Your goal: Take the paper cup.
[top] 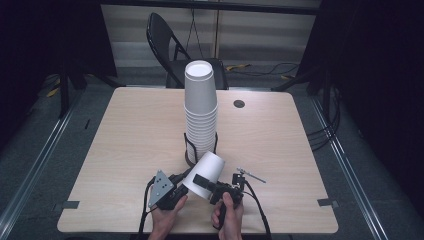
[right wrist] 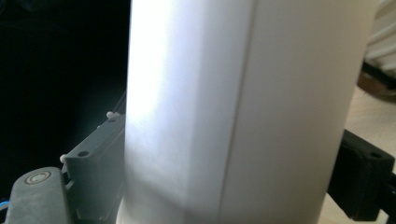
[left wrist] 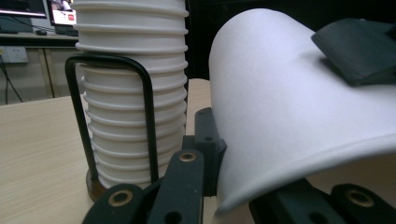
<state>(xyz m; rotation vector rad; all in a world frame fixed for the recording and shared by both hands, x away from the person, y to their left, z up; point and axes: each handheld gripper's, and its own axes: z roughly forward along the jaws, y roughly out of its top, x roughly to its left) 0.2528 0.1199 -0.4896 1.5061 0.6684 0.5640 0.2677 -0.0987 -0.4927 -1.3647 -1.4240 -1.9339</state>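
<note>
Both the left tool (top: 183,181) and the right tool (top: 206,183) grip one tilted paper cup (top: 205,175) above the tabletop (top: 130,145), just before a rack (top: 189,145) holding the cup stack (top: 201,107).

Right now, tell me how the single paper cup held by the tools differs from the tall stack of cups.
The single paper cup is one cup tilted on its side above the table, while the stack of cups stands upright with many cups nested together.

The single cup is held between the left tool and the right tool; the stack sits in a black wire holder, touched by neither tool.

Both are plain white paper cups.
</note>
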